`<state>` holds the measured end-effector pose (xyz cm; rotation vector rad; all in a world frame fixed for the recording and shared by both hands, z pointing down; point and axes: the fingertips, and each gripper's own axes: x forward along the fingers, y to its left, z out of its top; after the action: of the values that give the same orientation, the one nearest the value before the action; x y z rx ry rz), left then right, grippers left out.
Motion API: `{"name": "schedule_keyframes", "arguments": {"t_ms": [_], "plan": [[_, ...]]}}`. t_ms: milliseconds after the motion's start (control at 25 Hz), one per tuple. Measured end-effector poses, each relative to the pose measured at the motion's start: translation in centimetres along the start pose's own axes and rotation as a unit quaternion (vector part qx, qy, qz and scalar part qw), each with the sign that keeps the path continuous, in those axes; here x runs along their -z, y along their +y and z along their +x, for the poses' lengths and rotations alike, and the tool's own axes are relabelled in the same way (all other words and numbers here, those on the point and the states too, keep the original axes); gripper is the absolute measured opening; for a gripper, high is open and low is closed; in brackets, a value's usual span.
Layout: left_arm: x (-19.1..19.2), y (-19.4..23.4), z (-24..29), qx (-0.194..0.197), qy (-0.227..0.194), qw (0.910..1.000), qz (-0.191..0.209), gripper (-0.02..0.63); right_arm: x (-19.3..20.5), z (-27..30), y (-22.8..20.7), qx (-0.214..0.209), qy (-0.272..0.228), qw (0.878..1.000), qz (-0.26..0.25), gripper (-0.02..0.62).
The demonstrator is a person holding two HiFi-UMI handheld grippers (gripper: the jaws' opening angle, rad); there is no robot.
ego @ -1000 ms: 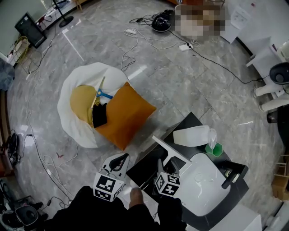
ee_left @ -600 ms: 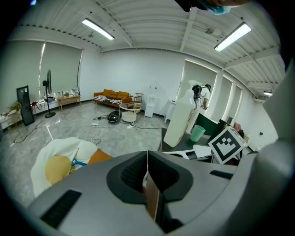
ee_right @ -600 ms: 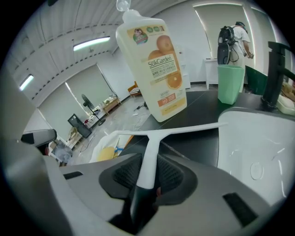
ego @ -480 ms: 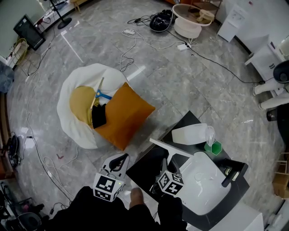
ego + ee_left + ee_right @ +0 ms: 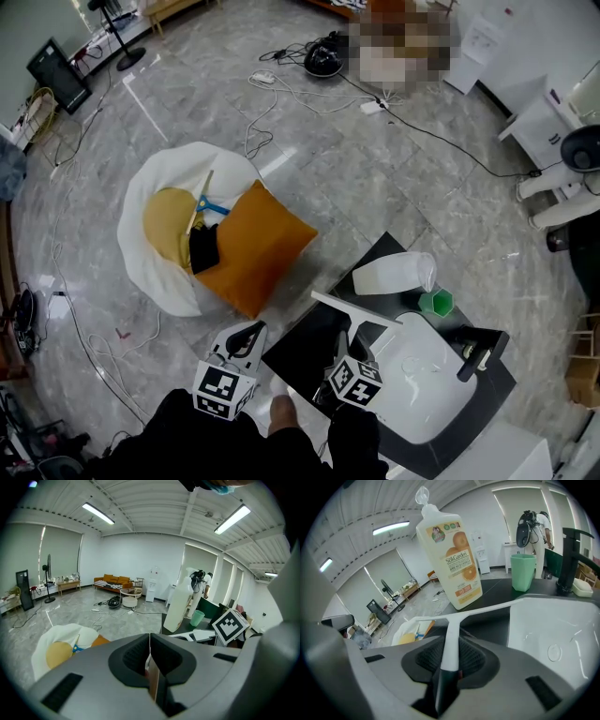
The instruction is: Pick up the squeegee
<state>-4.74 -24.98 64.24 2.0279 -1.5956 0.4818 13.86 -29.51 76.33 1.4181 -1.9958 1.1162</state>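
The squeegee is white, with a long blade and a straight handle that turns black at its end. It hangs over the black counter beside the white sink. My right gripper is shut on the handle. In the right gripper view the squeegee handle runs up between the jaws of the right gripper, with the blade crosswise beyond them. My left gripper hovers off the counter's left corner. The left gripper view shows the left gripper with jaws together and nothing between them.
A detergent bottle, a green cup and a black faucet stand round the sink. On the floor to the left are a white beanbag and an orange cushion. Cables trail across the grey tiles.
The right gripper has rolled slightly with the squeegee, and the blade has shifted a little over the counter. The left gripper has kept still.
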Motion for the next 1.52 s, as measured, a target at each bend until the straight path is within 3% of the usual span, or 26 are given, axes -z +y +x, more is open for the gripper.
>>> {"name": "schedule_keyframes", "arguments": {"t_ms": [720, 1120, 1520], "plan": [[-4.9, -3.2, -7.5, 0.043, -0.06, 0.9963, 0.045, 0.026, -3.8, -11.1, 2.8, 0.023, -0.095, 0.995, -0.01, 0.103], [-7.7, -6.6, -12.0, 0.09, -0.105, 0.9871, 0.081, 0.025, -5.6, -20.5, 3.6, 0.047, -0.185, 0.982, -0.001, 0.103], [-8.7, -9.3, -16.6, 0.145, -0.134, 0.9734, 0.116, 0.026, -3.7, -28.8, 5.5, 0.08, -0.247, 0.966, 0.009, 0.103]]}}
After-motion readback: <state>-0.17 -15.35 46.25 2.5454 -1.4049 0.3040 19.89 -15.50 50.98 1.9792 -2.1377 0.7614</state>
